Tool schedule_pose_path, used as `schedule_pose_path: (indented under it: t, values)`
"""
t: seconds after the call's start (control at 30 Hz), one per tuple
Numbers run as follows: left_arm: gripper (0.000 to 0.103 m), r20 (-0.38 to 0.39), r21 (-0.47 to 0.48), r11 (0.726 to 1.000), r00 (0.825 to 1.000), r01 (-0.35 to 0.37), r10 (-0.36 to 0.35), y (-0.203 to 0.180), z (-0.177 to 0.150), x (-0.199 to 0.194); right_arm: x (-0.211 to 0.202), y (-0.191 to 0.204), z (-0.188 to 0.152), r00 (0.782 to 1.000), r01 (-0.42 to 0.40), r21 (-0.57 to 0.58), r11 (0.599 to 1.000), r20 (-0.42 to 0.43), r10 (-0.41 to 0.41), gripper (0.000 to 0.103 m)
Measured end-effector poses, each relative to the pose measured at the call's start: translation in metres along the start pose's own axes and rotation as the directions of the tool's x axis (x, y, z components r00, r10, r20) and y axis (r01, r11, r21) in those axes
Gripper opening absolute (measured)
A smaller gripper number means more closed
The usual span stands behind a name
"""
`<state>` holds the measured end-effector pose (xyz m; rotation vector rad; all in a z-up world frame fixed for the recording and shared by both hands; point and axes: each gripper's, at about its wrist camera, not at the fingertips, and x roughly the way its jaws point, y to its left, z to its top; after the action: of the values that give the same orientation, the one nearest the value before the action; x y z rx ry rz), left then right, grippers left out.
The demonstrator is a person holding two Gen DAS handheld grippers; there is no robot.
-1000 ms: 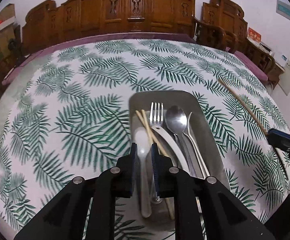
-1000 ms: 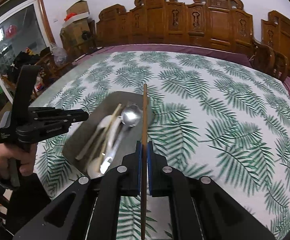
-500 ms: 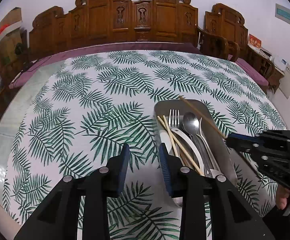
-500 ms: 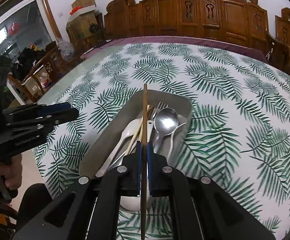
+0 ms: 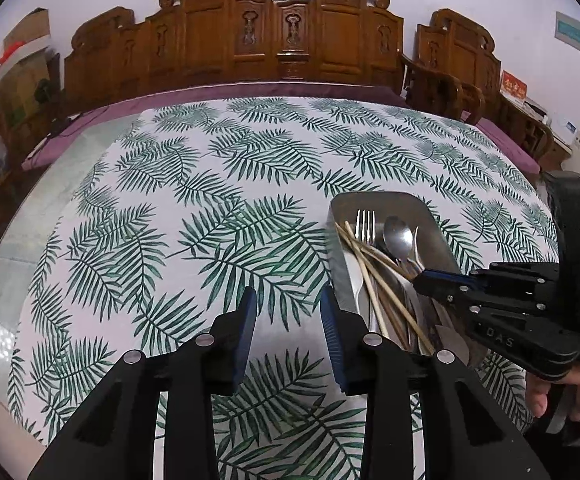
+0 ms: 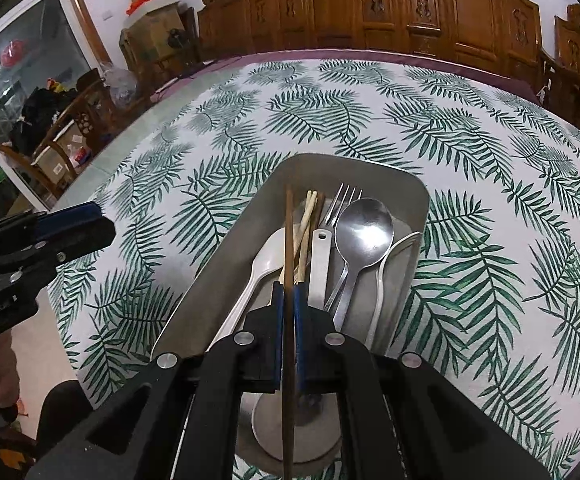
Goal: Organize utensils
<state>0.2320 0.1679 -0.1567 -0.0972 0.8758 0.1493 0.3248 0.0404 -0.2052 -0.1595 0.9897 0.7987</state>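
Note:
A metal tray (image 6: 417, 196) on the leaf-print tablecloth holds a steel spoon (image 6: 363, 232), a fork (image 6: 339, 200), pale chopsticks (image 6: 307, 212), a white spoon (image 6: 268, 260) and other white utensils. My right gripper (image 6: 286, 292) is shut on a brown chopstick (image 6: 288, 232) and holds it lengthwise over the tray. In the left wrist view the tray (image 5: 437, 236) lies to the right, with the right gripper (image 5: 429, 280) over it. My left gripper (image 5: 288, 300) is open and empty above the cloth, left of the tray.
The round table (image 5: 210, 184) has a purple rim and carved wooden chairs (image 5: 282, 40) behind it. Cardboard boxes (image 6: 154, 12) and clutter stand by a window at the left. A hand (image 5: 561, 396) holds the right gripper's handle.
My left gripper let go of the white spoon, opened and drew back left off the tray. My right gripper carried the brown chopstick from beside the tray to over it.

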Motion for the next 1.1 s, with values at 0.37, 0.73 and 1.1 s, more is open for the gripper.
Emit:
schedule_pose_path:
  t: [0.37,0.73,1.1]
  values:
    - [0.032,-0.004,-0.004,1.0,1.0,0.0,0.0,0.002,-0.004,0.002,0.006,0.007,0.0,1.0,-0.03,0.012,0.999,-0.003,0.03,0.006]
    - [0.059,0.017,-0.013,1.0,1.0,0.001,-0.001,-0.005,-0.004,-0.008,-0.034,0.005,-0.005,0.996,0.013,-0.026,1.0,0.091,-0.01,0.015]
    - [0.087,0.057,-0.012,1.0,0.998,0.008,-0.007,-0.032,-0.007,-0.034,-0.104,-0.011,-0.03,0.974,0.092,0.025,0.995,0.205,-0.095,0.088]
